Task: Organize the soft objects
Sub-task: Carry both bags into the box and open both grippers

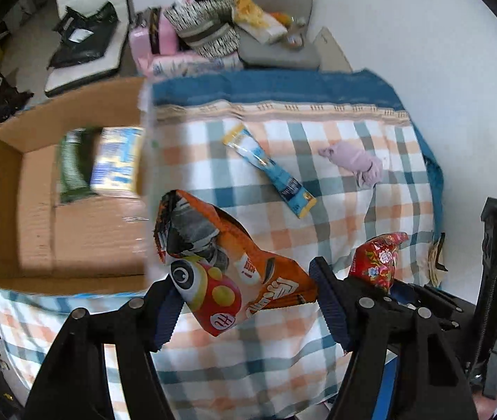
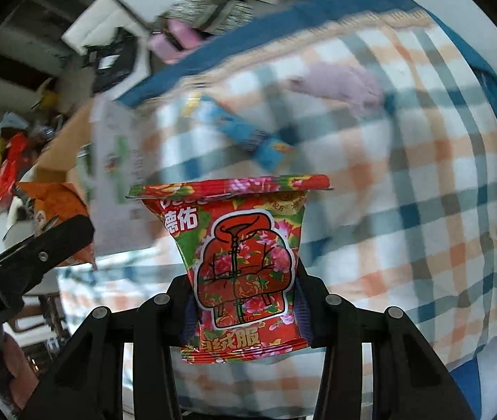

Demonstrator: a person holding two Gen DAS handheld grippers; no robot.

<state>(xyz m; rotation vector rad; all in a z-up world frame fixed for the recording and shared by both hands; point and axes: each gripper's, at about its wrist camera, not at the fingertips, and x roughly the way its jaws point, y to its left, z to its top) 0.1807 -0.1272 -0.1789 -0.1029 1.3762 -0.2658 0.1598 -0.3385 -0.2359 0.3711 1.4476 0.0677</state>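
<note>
My left gripper [image 1: 248, 301] is shut on an orange snack bag [image 1: 220, 262] and holds it above the checked cloth [image 1: 335, 210], beside the open cardboard box [image 1: 38, 189]. My right gripper [image 2: 243, 301] is shut on a red flowered packet [image 2: 245, 262], which also shows in the left wrist view [image 1: 377, 262]. A blue and yellow tube-shaped pack [image 1: 269, 168] and a crumpled pink cloth [image 1: 356, 161] lie on the checked cloth. The box holds a green pack [image 1: 73, 168] and a blue pack [image 1: 119, 161].
A grey cushion [image 1: 276, 17] with striped pouches and pink packs [image 1: 206, 28] lies behind the blue cloth edge [image 1: 283, 87]. A black bag [image 1: 84, 35] rests on a white seat at the back left. The right wrist view is blurred.
</note>
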